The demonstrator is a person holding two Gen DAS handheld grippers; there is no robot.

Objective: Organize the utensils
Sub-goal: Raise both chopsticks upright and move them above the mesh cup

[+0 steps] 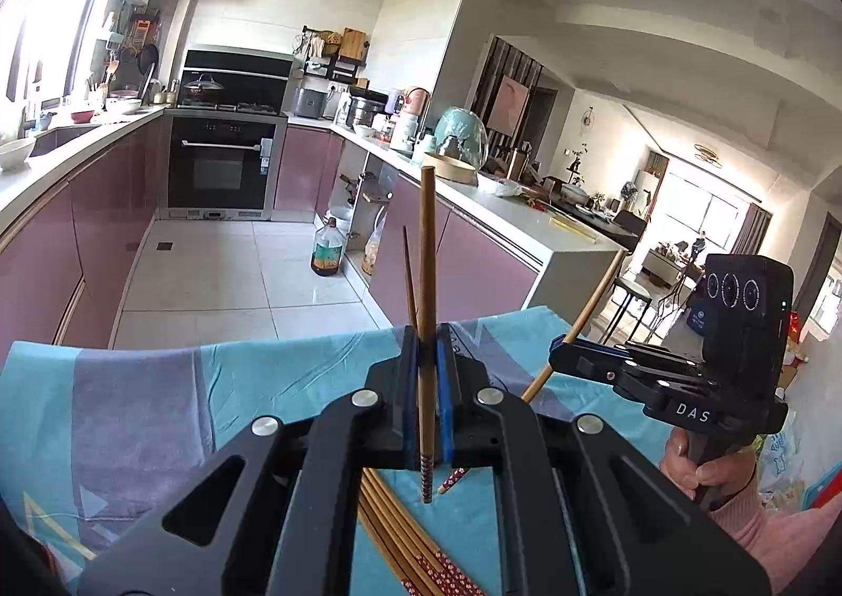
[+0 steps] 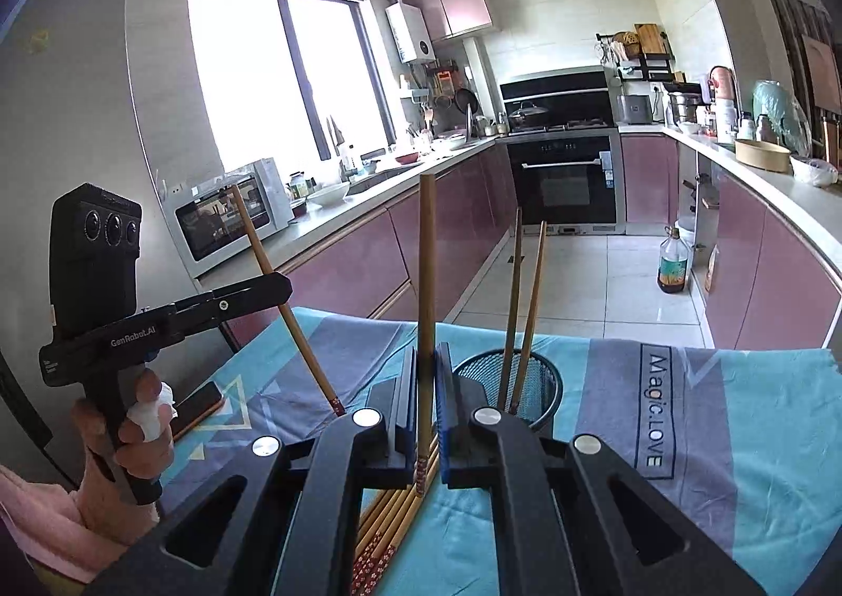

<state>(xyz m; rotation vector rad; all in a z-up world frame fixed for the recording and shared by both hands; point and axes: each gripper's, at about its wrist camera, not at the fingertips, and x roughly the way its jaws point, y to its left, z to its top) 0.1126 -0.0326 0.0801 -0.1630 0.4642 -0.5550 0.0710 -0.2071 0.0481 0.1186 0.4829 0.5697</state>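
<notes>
Bamboo, brown and slender, clamped upright between blue-padded jaws: one chopstick (image 1: 427,301) in the left gripper (image 1: 427,354), patterned red-and-white tip hanging just below the pads, plain butt end pointing up. Likewise in the right gripper (image 2: 427,364), jaws closed on a second chopstick (image 2: 427,301), long axis near vertical, decorated tip down. Both held clear of the blue and grey tablecloth (image 2: 737,438), neither touching it. Beneath and between the grippers, flat on the cloth, the remaining loose chopsticks (image 2: 394,517), laid side by side in a fan, tips toward the cameras. Ahead and slightly right of the right jaws, a black mesh holder (image 2: 542,385) standing on the cloth, already carrying two chopsticks (image 2: 521,312) leaning upright in it. Holder nearer the right gripper than the left; not seen in the left wrist view. Judged next: carrying each stick over the holder's rim and lowering it along its own axis, right side first as the closer. Farther out, pink kitchen cabinets (image 1: 105,238), oven (image 1: 221,164) and tiled floor (image 1: 210,270).
</notes>
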